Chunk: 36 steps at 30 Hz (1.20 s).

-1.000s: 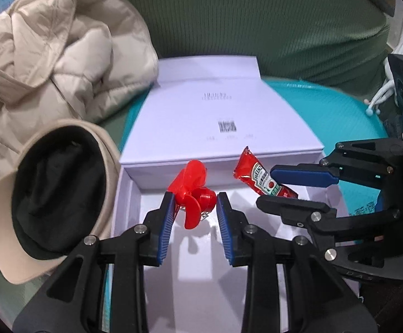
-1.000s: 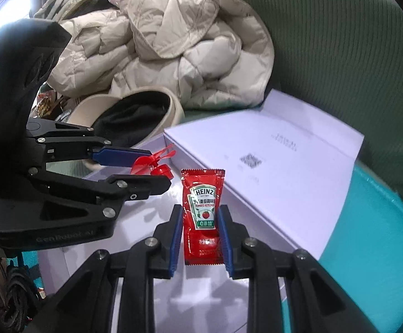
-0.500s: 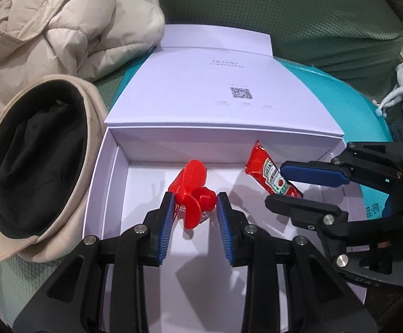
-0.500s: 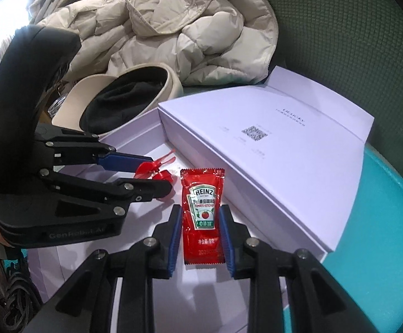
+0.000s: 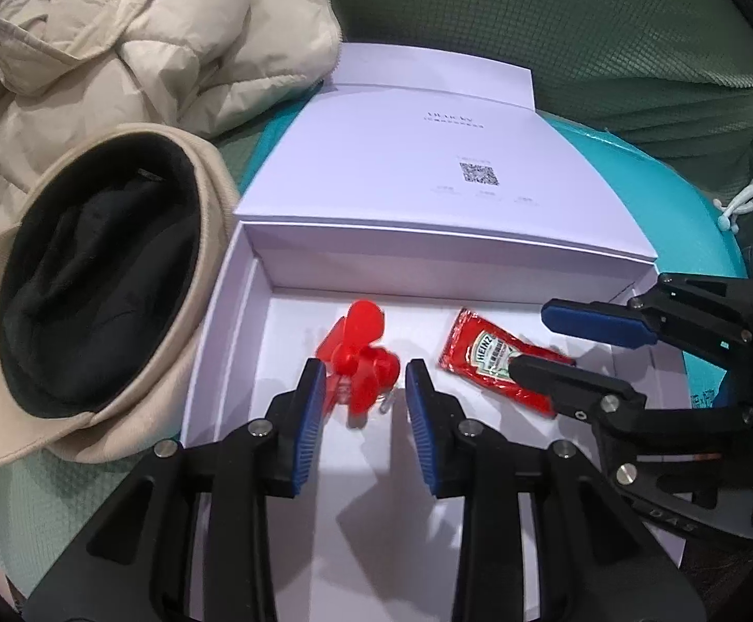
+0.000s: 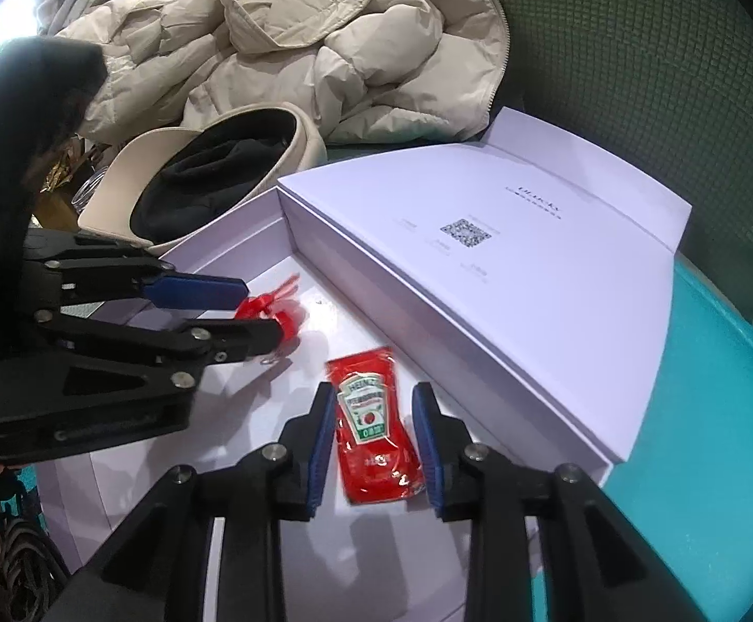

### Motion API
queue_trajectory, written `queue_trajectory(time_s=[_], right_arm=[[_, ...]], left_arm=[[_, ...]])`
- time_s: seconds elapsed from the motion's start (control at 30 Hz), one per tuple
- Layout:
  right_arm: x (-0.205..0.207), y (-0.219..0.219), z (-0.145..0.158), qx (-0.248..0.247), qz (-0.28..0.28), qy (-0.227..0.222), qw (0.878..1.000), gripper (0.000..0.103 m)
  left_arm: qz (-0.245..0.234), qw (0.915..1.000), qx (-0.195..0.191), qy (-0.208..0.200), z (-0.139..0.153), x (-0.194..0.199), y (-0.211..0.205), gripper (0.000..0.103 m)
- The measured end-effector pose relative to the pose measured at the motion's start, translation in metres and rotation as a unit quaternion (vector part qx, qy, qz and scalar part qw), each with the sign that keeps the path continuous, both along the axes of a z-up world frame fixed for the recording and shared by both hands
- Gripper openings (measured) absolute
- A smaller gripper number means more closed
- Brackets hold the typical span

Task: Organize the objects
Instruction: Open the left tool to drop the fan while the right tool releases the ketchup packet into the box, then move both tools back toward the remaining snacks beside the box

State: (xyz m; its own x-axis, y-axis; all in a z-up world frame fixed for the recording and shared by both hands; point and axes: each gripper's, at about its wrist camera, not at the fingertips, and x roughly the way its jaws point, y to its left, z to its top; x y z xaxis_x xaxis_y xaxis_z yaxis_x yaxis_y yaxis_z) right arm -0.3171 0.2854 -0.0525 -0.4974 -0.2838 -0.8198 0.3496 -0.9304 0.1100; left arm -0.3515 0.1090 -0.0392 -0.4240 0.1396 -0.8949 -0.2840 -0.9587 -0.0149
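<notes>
I have both claws angled down into the open white cardboard box [image 5: 221, 342], whose matching white lid [image 5: 443, 181], printed with a small QR code, lies across the far part of the box.

My left gripper [image 5: 360, 394] is at a narrow setting with the small red plastic propeller fan [image 5: 360, 357] between its 2 blue ribbed pads. The fan looks pinched there, just above the box floor and a little blurred. A small metal piece shows at its lower edge, though I cannot tell what it is.

My right gripper [image 6: 373, 425] is just beginning to spread. The red Heinz ketchup sachet [image 6: 371, 414] sits between its pads, lying slightly askew on the box floor with its label facing up. The pads flank its edges closely, and I see no clear squeeze on it. The sachet is to the right of the fan, near the lid's front edge. From the left camera, 1 black finger of the right gripper crosses over the sachet's lower end.

Left of the box, touching its wall, lies a beige cap with a black lining [image 5: 91, 285], opening upward. Behind it a cream quilted puffer jacket [image 5: 117, 41] is heaped. The box rests on a teal surface [image 6: 713, 414], with dark green ribbed upholstery [image 5: 583, 26] rising behind.
</notes>
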Motion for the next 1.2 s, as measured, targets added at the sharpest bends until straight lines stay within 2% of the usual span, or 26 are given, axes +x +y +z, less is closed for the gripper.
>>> queue_trajectory(time_s=[0.17,0.33,0.4,0.47,0.6,0.9,1.13,1.2], right_arm=[[0.002,-0.006,0.004,0.009,0.001,0.005,1.000,0.030],[0.009,-0.010,0.019,0.027,-0.013,0.027,0.999,0.041],[0.009,-0.012,0.025,0.045,-0.028,0.027,0.998,0.049],[0.013,-0.014,0.033,0.065,-0.037,0.031,0.997,0.049],[0.024,-0.016,0.056,0.053,-0.048,0.040,0.997,0.058],[0.054,-0.031,0.113,0.070,-0.060,0.078,0.993,0.061],[0.081,-0.035,0.144,0.078,-0.065,0.095,0.990,0.063],[0.089,-0.036,0.153,0.072,-0.064,0.096,0.991,0.067]], left_arm=[[0.010,0.9999,0.012,0.007,0.010,0.008,-0.008,0.033],[0.010,0.9996,0.014,0.023,0.025,0.014,-0.013,0.037],[0.009,0.9993,0.013,0.034,0.035,0.019,-0.016,0.039],[0.014,0.9989,0.010,0.043,0.044,0.022,-0.019,0.042],[0.017,0.9977,0.029,0.058,0.065,0.034,-0.028,0.050],[0.011,0.9945,0.047,0.093,0.114,0.067,-0.036,0.055],[0.004,0.9911,0.045,0.126,0.151,0.095,-0.037,0.055],[0.003,0.9902,0.046,0.132,0.160,0.103,-0.037,0.055]])
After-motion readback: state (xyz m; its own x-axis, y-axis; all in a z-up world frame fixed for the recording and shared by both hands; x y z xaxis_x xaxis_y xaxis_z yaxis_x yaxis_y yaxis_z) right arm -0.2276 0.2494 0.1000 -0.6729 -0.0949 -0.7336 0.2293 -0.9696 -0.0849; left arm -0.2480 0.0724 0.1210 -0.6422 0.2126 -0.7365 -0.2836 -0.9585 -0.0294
